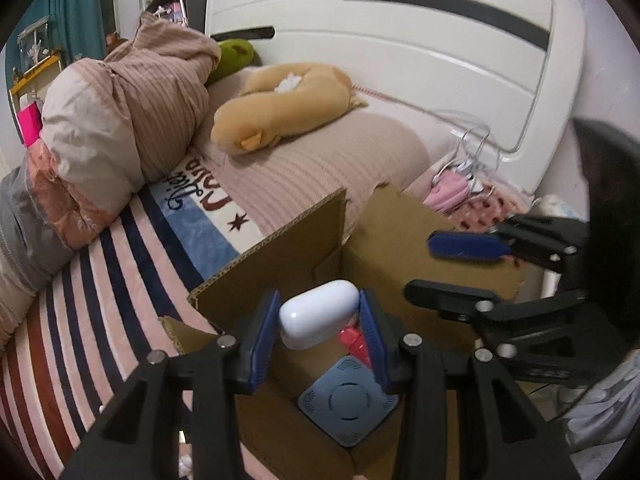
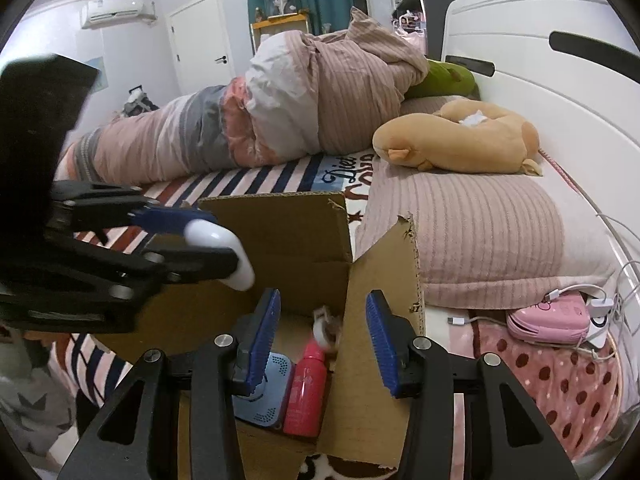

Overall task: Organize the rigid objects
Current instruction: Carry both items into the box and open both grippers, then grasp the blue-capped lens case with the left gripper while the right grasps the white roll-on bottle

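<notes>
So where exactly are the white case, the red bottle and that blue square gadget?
white case (image 1: 318, 314), left wrist view, on its rounded front face between the pads.
red bottle (image 2: 306, 394), right wrist view, on the middle of its body.
blue square gadget (image 1: 348, 404), left wrist view, on its round centre panel.

I see a glossy white case (image 1: 318, 314) above the open cardboard box (image 1: 384, 236), where a blue square device (image 1: 348, 404) and red bottle (image 2: 306, 392) lie.
</notes>
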A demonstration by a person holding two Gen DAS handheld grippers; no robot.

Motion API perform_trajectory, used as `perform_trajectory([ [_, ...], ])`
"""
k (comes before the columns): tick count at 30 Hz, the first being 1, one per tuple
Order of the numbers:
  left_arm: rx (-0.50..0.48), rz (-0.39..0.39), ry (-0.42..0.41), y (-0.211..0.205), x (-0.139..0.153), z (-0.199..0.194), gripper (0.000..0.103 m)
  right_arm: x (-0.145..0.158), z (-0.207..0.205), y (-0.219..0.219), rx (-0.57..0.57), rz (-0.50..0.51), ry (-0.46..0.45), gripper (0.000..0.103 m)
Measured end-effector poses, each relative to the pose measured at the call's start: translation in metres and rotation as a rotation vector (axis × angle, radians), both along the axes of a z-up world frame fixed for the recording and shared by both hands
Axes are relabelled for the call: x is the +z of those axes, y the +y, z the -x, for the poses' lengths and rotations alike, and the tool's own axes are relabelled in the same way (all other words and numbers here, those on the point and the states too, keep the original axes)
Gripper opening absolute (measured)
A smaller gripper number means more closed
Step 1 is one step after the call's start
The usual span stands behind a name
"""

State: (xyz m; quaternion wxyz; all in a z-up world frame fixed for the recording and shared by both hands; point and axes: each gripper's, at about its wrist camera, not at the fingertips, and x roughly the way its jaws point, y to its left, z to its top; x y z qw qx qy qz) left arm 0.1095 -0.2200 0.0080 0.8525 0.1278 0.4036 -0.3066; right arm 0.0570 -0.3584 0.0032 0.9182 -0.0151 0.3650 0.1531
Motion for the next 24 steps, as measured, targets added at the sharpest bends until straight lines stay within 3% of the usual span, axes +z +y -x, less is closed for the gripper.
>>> perform_trajectory([
  [9, 0.033, 0.018, -0.009, 0.012, 0.002, -0.004, 0.039, 0.001, -0.002, 0.007, 0.018, -0.003, 0.008, 0.041],
  [11, 0.044, 0.035, -0.023, 0.02, 0.009, -0.001, 0.042, 0.003, -0.001, 0.01, 0.024, -0.002, 0.006, 0.041],
  [13, 0.061, 0.049, -0.042, 0.03, 0.016, 0.004, 0.052, 0.005, 0.001, 0.015, 0.036, -0.002, 0.006, 0.041],
  [19, 0.166, 0.094, -0.101, 0.093, 0.037, 0.022, 0.057, 0.014, 0.008, 0.04, 0.095, -0.008, -0.003, 0.041],
  [24, 0.273, 0.071, -0.129, 0.156, 0.034, 0.033, 0.061, 0.029, 0.018, 0.085, 0.187, -0.049, -0.041, 0.041],
])
